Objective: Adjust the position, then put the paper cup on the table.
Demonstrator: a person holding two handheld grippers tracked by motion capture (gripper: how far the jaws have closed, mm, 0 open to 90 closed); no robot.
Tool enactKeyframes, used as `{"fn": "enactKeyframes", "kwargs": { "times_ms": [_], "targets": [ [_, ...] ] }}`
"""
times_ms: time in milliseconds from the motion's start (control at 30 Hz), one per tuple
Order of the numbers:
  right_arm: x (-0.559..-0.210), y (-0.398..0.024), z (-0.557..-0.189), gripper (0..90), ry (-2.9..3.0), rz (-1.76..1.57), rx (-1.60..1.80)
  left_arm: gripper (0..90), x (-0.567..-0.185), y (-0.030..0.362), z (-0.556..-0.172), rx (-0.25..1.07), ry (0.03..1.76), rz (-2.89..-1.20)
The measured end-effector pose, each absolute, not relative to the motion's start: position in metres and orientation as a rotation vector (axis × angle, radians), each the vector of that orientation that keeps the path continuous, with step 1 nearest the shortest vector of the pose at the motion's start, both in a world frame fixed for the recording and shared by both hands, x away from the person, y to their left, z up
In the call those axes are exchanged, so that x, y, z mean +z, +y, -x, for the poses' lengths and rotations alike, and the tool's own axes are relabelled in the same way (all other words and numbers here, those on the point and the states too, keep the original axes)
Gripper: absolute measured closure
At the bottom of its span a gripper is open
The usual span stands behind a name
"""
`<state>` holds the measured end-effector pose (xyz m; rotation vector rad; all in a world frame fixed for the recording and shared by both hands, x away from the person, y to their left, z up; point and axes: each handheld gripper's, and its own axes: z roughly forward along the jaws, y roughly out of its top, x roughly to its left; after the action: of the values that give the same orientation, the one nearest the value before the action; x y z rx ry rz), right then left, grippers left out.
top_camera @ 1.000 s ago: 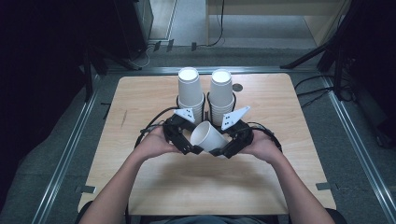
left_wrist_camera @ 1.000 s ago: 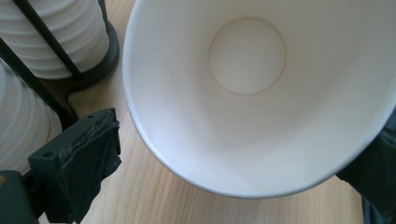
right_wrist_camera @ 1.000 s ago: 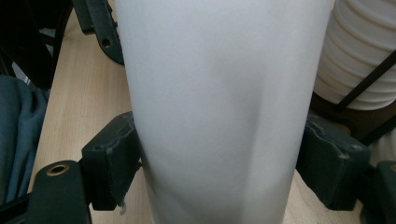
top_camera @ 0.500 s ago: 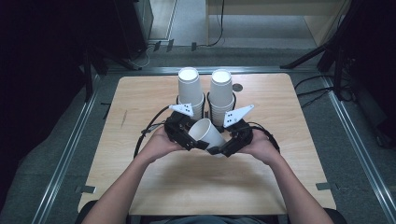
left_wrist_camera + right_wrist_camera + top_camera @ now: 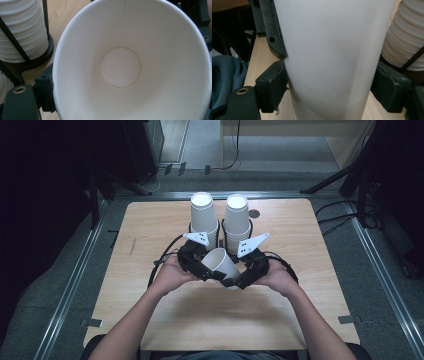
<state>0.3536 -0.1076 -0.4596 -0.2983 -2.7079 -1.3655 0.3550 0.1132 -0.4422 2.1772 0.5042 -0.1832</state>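
a white paper cup [image 5: 220,261] hangs tilted between 2 grippers, just before 2 cup stacks [image 5: 204,217]. right gripper [image 5: 239,279] clamps its body; left gripper [image 5: 206,270], jaws just closing, sits at its rim, grip unclear.

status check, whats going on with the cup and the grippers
Right gripper clamped on the paper cup body, cup tilted. Left gripper at its rim, jaws just closing. Two cup stacks close behind.
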Motion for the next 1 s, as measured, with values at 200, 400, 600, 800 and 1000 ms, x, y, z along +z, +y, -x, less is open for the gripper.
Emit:
{"fn": "enactKeyframes", "kwargs": {
  "times_ms": [200,400,600,800,1000],
  "targets": [
    [-0.461,-0.105,-0.355,13.4,-2.713,0.327,-1.259,12.2,-0.443,0.115,-0.354,-0.176,0.504,-2.205],
    [-0.464,-0.110,-0.357,13.4,-2.783,0.391,-1.190,12.2,-0.441,0.123,-0.355,-0.150,0.510,-2.233],
    [-0.465,-0.116,-0.355,13.4,-2.818,0.414,-1.155,12.2,-0.440,0.126,-0.356,-0.127,0.517,-2.248],
    [-0.462,-0.120,-0.353,13.5,-2.824,0.428,-1.154,12.2,-0.441,0.129,-0.356,-0.106,0.527,-2.273],
    [-0.462,-0.124,-0.351,13.5,-2.848,0.440,-1.155,11.9,-0.444,0.130,-0.357,-0.085,0.533,-2.317]
  ]
}}
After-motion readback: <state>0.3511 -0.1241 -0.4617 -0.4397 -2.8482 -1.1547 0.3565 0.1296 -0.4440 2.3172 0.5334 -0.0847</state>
